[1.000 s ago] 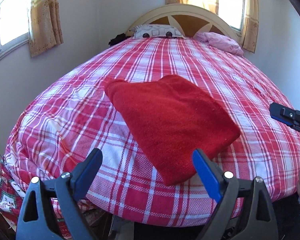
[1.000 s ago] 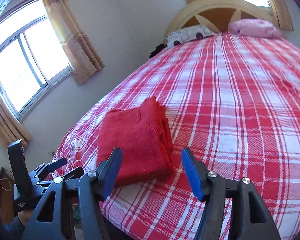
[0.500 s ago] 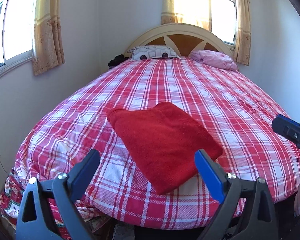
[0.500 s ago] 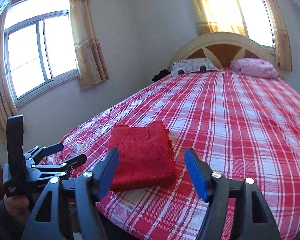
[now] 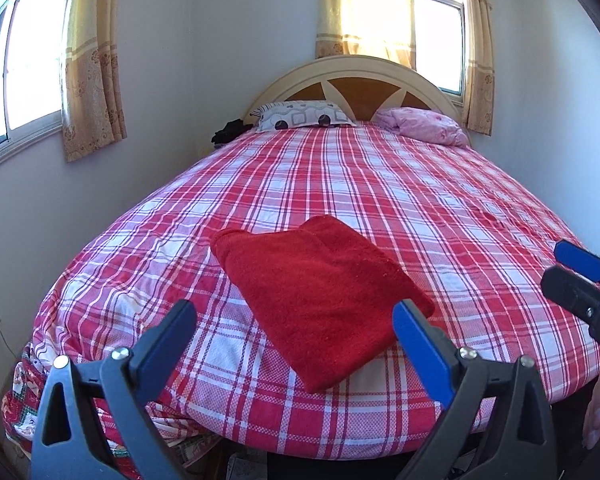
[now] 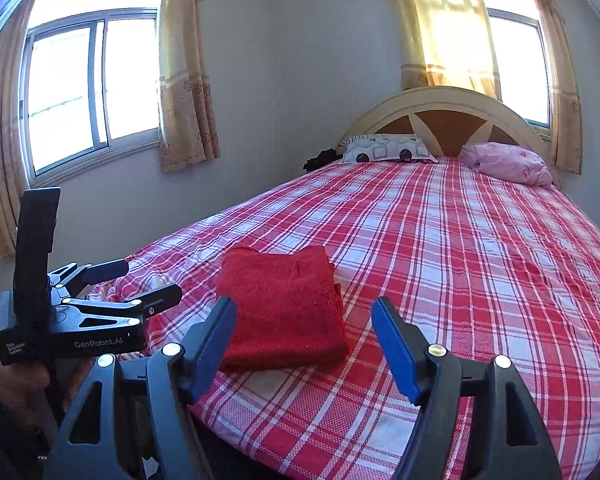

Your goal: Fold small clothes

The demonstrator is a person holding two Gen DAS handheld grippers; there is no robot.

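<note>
A red cloth (image 5: pixel 320 300) lies folded into a thick rectangle on the near left part of the plaid bed (image 5: pixel 380 184); the right wrist view shows the cloth (image 6: pixel 284 312) with stacked edges on its right side. My left gripper (image 5: pixel 294 316) hovers before the bed's near edge, its jaws opening with nothing between them. It also appears at the left of the right wrist view as the left gripper (image 6: pixel 148 280), held by a hand. My right gripper (image 6: pixel 304 312) is open and empty, short of the cloth. At the right edge of the left wrist view the right gripper (image 5: pixel 558 266) juts in.
A patterned pillow (image 5: pixel 304 116) and a pink pillow (image 5: pixel 424 124) lie at the curved headboard (image 5: pixel 360 84). A dark bundle (image 5: pixel 228 134) sits at the bed's far left corner. A wall with curtained windows (image 6: pixel 92 80) runs close along the bed's left side.
Both grippers have drawn back from the cloth and risen, so more of the room shows. The right wrist view has rolled level. Both pairs of jaws stand a little wider. The cloth has not moved.
</note>
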